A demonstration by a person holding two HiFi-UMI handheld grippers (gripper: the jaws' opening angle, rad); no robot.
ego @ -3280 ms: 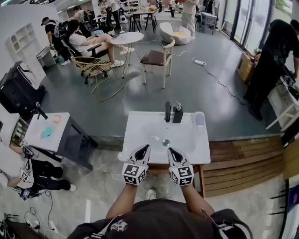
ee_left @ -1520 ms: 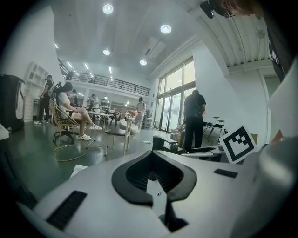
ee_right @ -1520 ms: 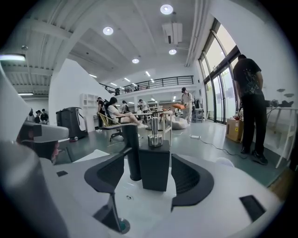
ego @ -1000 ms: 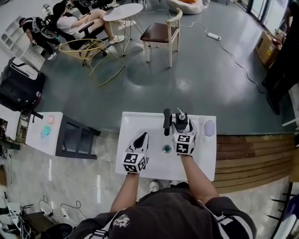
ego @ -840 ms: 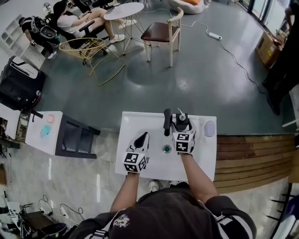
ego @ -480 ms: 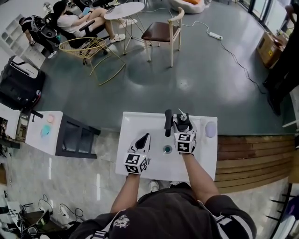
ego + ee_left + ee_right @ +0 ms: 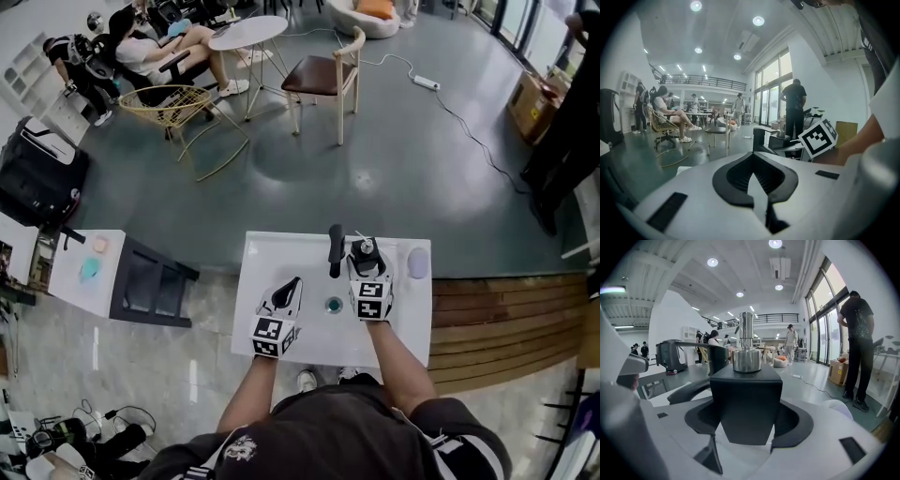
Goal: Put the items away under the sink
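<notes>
Head view: the soap bottle (image 7: 365, 248) stands at the far edge of the sink (image 7: 281, 253) beside the faucet (image 7: 335, 249), the right gripper (image 7: 366, 263) around it. Left gripper view: the left gripper (image 7: 753, 172) is clenched, empty, spare. Right gripper view: the jaws, just closing, seem to grasp the bottle for lifting.

Logged on the grey floor: a wooden chair (image 7: 319, 80) with brown seat, placed just beside a round white table (image 7: 248, 31); a yellow wire chair (image 7: 178, 101) near a seated person (image 7: 173, 47). A white power strip (image 7: 425, 82) with its cable is laid out upper right, a cardboard box (image 7: 527, 103) at right edge. Wooden planking (image 7: 497, 319) is seen lower right.
</notes>
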